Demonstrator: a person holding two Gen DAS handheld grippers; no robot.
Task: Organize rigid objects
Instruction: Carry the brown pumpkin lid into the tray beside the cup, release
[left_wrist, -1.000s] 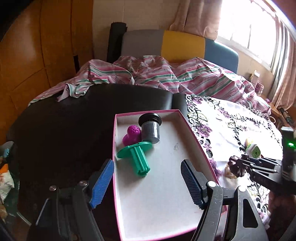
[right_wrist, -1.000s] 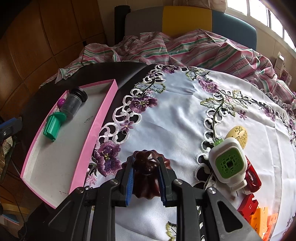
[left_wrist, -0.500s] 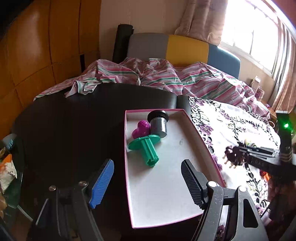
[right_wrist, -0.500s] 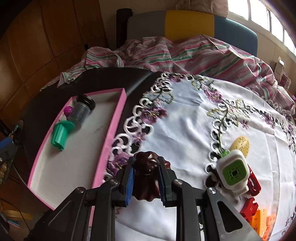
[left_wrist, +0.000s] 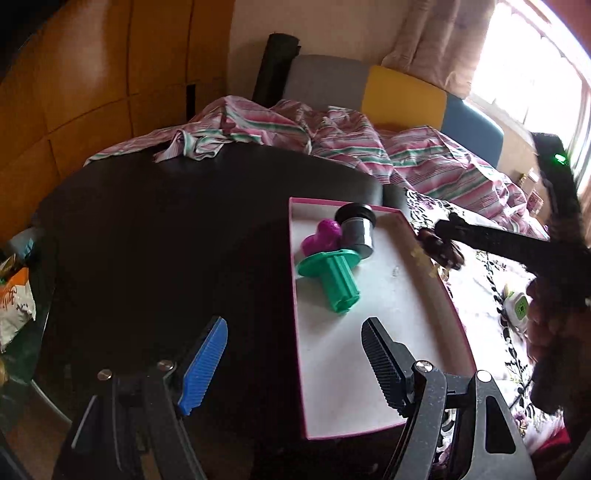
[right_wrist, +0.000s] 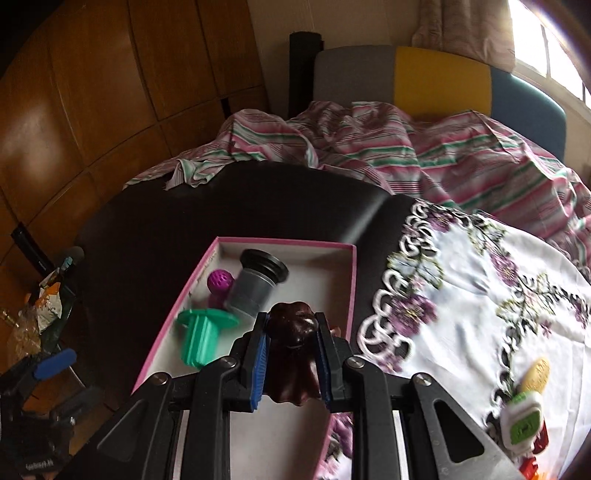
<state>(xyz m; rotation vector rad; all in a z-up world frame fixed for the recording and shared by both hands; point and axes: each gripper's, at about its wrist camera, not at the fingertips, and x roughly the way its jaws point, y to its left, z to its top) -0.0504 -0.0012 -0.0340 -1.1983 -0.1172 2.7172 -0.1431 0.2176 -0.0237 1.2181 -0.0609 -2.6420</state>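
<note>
Clamping a dark brown fluted mould (right_wrist: 293, 358), the right gripper (right_wrist: 291, 363) holds it over the near end of the pink-rimmed box (right_wrist: 352, 280); both pads press its ribbed sides. Mould: glossy, scalloped, domed end pointing away from the camera, long axis running along the fingers. From the left wrist view it (left_wrist: 441, 249) appears at the box's right rim (left_wrist: 424, 254), blurred.

Box contents: green plunger-shaped piece (left_wrist: 334, 278) lying on its side, stem toward the viewer; grey cylinder with black cap (left_wrist: 356, 230), tilted; magenta perforated ball piece (left_wrist: 323, 236) touching both.

Left gripper (left_wrist: 295, 363): fingers apart, holding nothing, straddling the box's left wall.
</note>
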